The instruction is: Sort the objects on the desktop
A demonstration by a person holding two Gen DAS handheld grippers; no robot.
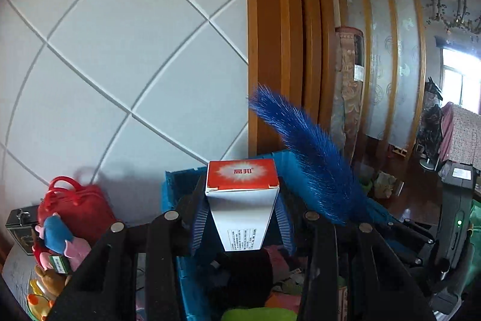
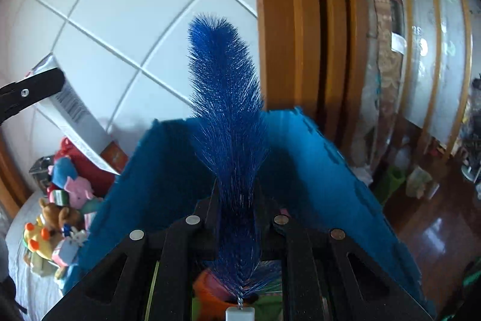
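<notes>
The left gripper (image 1: 242, 218) is clamped on a tall white carton (image 1: 243, 211) held upright between its fingers; the carton's red-orange end carries white Chinese characters on a starburst, and fine print runs down its lower white face, too small to read. The right gripper (image 2: 237, 200) pinches a blue bottle brush (image 2: 224, 116) whose bristles rise straight ahead. Just beyond and below both grippers sits a blue plastic crate (image 2: 303, 158). To the left lie plush toys (image 2: 57, 218) and a red handbag (image 1: 76, 203).
</notes>
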